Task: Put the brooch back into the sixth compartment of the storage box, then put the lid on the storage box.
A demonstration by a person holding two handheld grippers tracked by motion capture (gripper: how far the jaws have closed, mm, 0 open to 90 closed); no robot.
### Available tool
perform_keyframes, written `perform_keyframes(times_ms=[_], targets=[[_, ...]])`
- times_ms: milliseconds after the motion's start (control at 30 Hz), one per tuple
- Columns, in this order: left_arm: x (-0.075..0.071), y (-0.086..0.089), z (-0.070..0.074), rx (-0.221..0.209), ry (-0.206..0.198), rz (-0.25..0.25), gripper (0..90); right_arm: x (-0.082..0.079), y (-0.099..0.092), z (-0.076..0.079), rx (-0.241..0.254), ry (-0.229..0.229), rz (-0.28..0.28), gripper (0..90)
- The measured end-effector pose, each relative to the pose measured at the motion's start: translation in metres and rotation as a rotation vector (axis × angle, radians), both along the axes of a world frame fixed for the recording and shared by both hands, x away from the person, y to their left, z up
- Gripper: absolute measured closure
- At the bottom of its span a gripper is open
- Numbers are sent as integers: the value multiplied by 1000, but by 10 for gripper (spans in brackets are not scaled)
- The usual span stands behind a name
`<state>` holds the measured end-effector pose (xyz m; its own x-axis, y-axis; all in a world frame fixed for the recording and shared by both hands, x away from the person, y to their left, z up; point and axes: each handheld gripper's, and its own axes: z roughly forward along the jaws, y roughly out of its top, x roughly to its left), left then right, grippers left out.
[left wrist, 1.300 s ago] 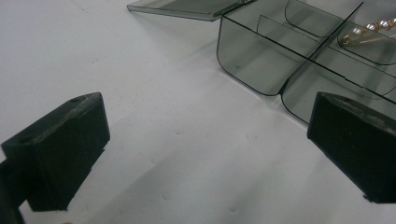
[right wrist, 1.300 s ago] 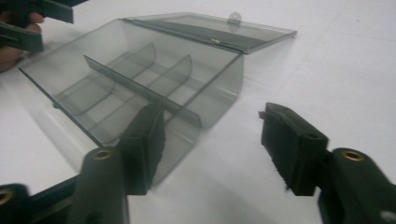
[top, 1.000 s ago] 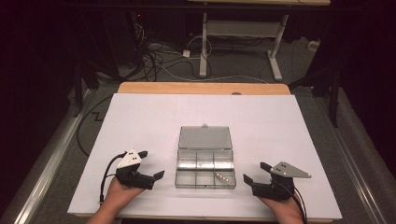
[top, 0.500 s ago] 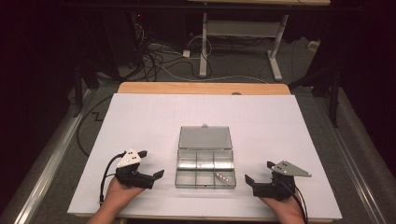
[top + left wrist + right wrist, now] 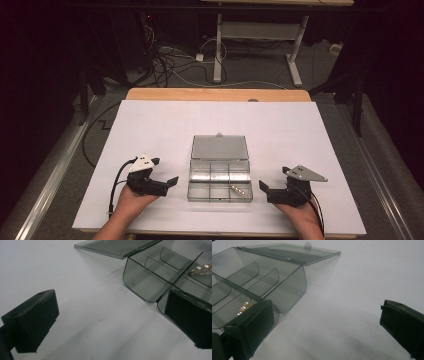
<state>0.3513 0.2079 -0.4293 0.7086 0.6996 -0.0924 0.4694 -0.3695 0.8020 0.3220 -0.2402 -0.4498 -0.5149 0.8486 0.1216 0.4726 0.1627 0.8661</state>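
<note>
- A white table (image 5: 150, 130) fills the middle of the room, its wooden far edge showing beyond the white top, with cables and a desk frame on the dark floor behind it.
- A clear plastic compartment box (image 5: 219, 180) sits near the table's near edge, about midway between the left and right edges, its lid (image 5: 219, 148) folded flat open toward the far edge.
- The left gripper (image 5: 167, 181) rests near the near edge, just left of the box, held in a person's left hand (image 5: 131, 202); its jaws stand released and wide apart with nothing between them, one jaw close beside the box's near left corner.
- The right gripper (image 5: 264, 188) rests near the near edge, just right of the box, in the right hand (image 5: 300, 215); its jaws have just been opening and stand spread, empty, one jaw close by the box's right wall.
- Small brass-coloured metal pieces (image 5: 238, 189) lie in the box's near right compartment.
</note>
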Motion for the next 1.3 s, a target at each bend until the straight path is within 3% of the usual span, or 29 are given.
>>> perform_keyframes(times_ms=[533, 900, 1300], targets=[[39, -13, 5, -39, 9, 23, 0, 34, 9, 13, 5, -29, -3, 5], [62, -27, 17, -35, 16, 11, 0, 62, 18, 24, 26, -6, -6, 5], [86, -42, 11, -38, 64, 14, 0, 86, 32, 30, 59, 54, 5, 6]])
